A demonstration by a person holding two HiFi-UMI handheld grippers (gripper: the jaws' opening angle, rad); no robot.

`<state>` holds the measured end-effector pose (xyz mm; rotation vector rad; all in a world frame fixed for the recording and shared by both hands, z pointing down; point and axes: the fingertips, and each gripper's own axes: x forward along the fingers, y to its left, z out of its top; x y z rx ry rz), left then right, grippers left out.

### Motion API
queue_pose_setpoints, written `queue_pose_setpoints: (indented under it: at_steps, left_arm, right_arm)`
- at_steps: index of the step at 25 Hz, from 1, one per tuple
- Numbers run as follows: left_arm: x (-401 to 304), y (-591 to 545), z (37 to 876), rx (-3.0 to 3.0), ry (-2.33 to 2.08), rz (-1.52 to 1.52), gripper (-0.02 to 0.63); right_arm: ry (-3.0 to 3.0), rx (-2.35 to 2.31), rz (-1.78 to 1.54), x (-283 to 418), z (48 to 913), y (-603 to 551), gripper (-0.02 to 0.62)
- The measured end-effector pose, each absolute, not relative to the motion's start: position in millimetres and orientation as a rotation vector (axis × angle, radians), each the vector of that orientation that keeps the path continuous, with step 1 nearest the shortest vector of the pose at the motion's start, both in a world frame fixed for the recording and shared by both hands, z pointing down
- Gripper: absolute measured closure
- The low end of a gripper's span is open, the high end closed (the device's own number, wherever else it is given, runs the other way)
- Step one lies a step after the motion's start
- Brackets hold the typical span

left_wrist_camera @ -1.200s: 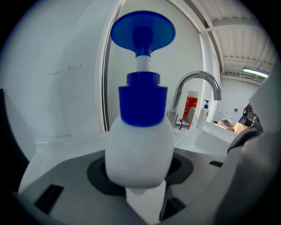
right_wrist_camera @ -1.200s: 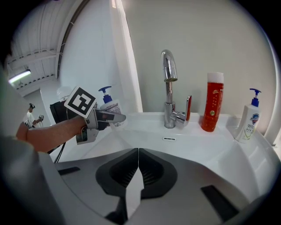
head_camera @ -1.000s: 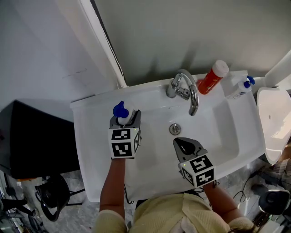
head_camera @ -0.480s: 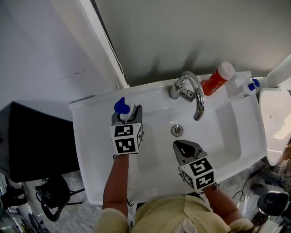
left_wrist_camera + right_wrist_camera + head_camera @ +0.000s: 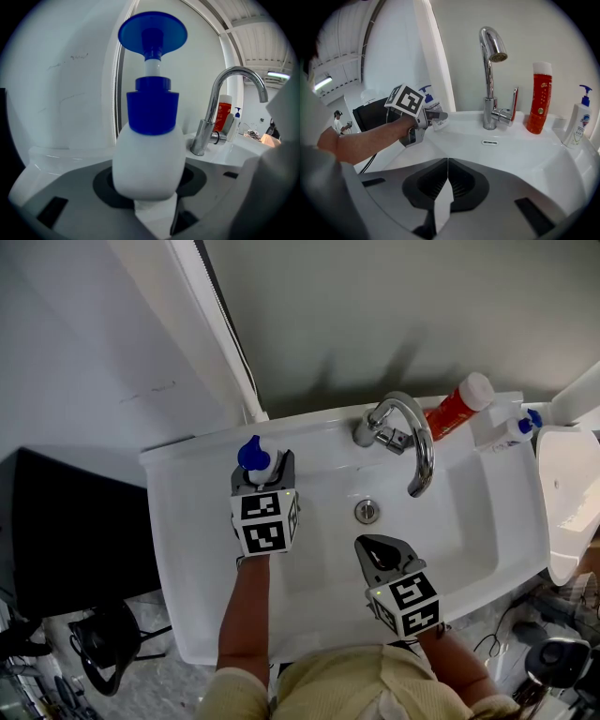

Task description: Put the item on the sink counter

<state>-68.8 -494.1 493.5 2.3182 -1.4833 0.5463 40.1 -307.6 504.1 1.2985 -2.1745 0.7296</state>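
While the left claw (image 5: 264, 471) grips the white pump bottle (image 5: 147, 159) by its body, the bottle hangs low over the back left corner of the sink counter (image 5: 187, 479), beside the basin (image 5: 319, 554); whether its base touches, I cannot tell. By my reading the carry is nearly over, with setting down and letting go left to do. The right claw (image 5: 380, 552) is closed on nothing, above the basin's front. No print shows on the held bottle's near side. The red bottle (image 5: 539, 98) by the tap (image 5: 412, 437) bears white lettering too small to read, and so does the small pump bottle (image 5: 577, 123) next to it.
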Motion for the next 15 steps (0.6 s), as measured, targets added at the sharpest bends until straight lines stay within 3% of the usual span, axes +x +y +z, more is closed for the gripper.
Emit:
queue_pose_setpoints:
  at_steps: [15]
  left_arm:
    - [-59.5,-506.9,499.8,2.359,-1.486,0.615,0.374]
  right_arm:
    - [-2.164,1.272,0.738,32.3,511.6,-308.6,0.571]
